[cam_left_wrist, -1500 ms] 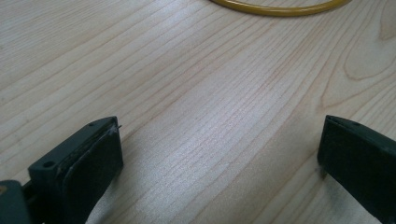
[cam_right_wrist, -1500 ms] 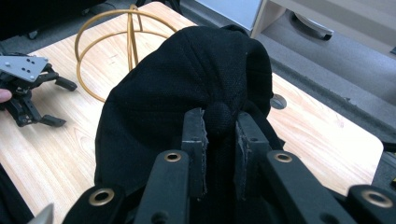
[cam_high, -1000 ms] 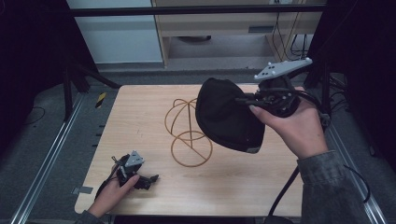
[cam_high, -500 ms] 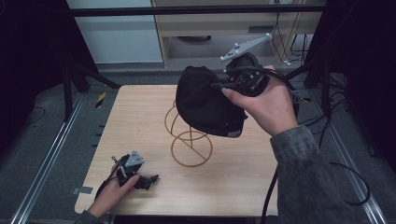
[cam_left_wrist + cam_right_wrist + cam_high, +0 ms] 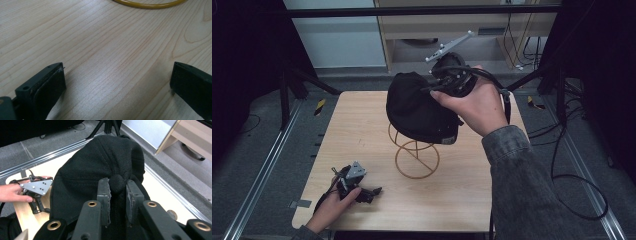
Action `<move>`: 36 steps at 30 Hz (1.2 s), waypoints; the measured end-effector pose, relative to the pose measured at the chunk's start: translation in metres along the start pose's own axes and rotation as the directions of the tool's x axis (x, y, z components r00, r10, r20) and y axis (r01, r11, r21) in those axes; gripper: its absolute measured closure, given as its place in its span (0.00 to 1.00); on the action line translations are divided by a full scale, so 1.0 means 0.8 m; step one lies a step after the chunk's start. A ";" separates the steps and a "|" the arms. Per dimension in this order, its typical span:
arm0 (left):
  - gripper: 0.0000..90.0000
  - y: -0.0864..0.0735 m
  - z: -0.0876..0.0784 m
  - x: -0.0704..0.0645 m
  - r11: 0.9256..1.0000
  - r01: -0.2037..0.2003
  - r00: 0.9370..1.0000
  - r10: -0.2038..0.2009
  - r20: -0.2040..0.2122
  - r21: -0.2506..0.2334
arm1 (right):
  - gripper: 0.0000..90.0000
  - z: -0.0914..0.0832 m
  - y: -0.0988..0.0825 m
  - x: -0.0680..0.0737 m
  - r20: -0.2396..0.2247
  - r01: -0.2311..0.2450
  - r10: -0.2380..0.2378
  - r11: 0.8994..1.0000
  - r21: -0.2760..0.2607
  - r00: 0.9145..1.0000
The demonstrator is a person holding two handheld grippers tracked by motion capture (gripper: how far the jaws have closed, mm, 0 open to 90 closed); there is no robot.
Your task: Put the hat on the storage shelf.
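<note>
- Now the right gripper (image 5: 439,90) has its jaws pinched on the cap (image 5: 419,110), right at the little button on top.
- The cap hangs in the air just above the stand (image 5: 416,159), a yellow wire thing in the middle of the table (image 5: 362,125).
- The cap looks like it touches the top of the stand or sits very near it; I cannot tell which.
- The left gripper (image 5: 371,192) lies low at the near left corner of the table, well away from the cap. Its jaws are wide apart with nothing between them.
- The job in hand looks like putting the cap on the stand.
- To do it well, keep the cap level and right over the top wire loop.
- Go down slowly so the stand does not tip; it looks light.
- Keep the pinch tight until the cap rests all around the wire, then let go.
- The left gripper could hold the stand's bottom ring if it wobbles.
</note>
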State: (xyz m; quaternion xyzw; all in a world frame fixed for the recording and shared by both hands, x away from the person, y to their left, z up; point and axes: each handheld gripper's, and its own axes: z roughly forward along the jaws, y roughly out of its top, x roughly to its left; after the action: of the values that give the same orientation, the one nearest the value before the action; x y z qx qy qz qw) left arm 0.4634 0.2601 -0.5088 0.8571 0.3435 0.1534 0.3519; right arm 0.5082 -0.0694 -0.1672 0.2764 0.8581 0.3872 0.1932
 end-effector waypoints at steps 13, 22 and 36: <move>0.00 0.000 0.000 0.000 1.000 0.000 1.000 0.000 0.000 0.000 | 0.85 0.020 0.000 0.004 -0.025 0.000 0.001 1.000 0.023 1.000; 0.00 0.000 0.000 0.000 1.000 0.002 1.000 -0.002 0.000 -0.002 | 0.85 0.032 -0.002 0.006 -0.044 -0.004 0.005 1.000 0.031 0.999; 0.00 0.000 0.000 0.000 1.000 0.000 1.000 0.000 0.000 0.000 | 0.84 0.052 -0.004 0.011 -0.064 0.001 0.003 0.998 0.059 0.998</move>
State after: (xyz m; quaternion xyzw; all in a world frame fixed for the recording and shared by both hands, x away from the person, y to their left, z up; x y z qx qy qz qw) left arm 0.4634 0.2601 -0.5088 0.8570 0.3436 0.1532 0.3522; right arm 0.5233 -0.0426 -0.1968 0.2698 0.8747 0.3707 0.1570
